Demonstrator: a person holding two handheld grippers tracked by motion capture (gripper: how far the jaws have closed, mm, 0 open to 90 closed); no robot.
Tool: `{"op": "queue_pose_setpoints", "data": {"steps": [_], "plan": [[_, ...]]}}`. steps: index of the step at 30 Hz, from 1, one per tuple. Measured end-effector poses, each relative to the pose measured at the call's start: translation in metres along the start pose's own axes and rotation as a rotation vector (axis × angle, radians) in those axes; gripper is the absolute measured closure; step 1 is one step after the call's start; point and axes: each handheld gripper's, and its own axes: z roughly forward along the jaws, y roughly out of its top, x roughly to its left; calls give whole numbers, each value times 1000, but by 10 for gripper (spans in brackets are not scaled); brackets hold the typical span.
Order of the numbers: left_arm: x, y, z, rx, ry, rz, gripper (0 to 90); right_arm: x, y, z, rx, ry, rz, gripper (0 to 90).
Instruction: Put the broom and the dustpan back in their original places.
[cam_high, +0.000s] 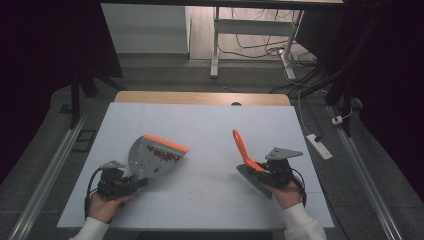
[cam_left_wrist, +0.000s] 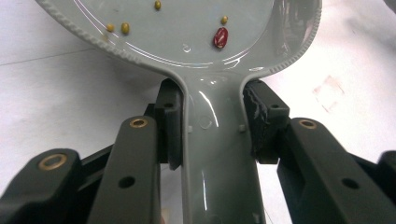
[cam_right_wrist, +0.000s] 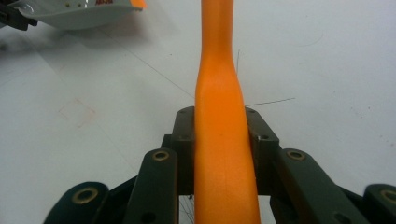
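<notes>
Both fingers (cam_left_wrist: 169, 126) of the left gripper (cam_high: 131, 183) are clamped on the grey handle of the dustpan (cam_high: 155, 159), 1 pad pressed to each side. Its pan sits on the white table (cam_high: 210, 130) at the left, tilted up, with an orange lip along its far edge and a few small yellow grains and 1 red bean (cam_left_wrist: 221, 38) lying inside. At the right, well apart, the right gripper (cam_high: 264, 172) grips the orange handle of the brush (cam_high: 241, 146), which points up and away while its dark head rests near the table's front.
</notes>
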Motion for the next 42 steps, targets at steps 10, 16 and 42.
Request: {"op": "queue_pose_setpoints", "data": {"steps": [10, 16, 42], "plan": [[1, 0, 3, -16, 116, -66, 613, 1, 0, 1, 7, -7, -4, 703], [2, -1, 6, -12, 149, -108, 613, 0, -1, 3, 25, -8, 9, 703], [3, 1, 14, -8, 182, -183, 612, -30, -18, 19, 105, -36, 151, 649]]}}
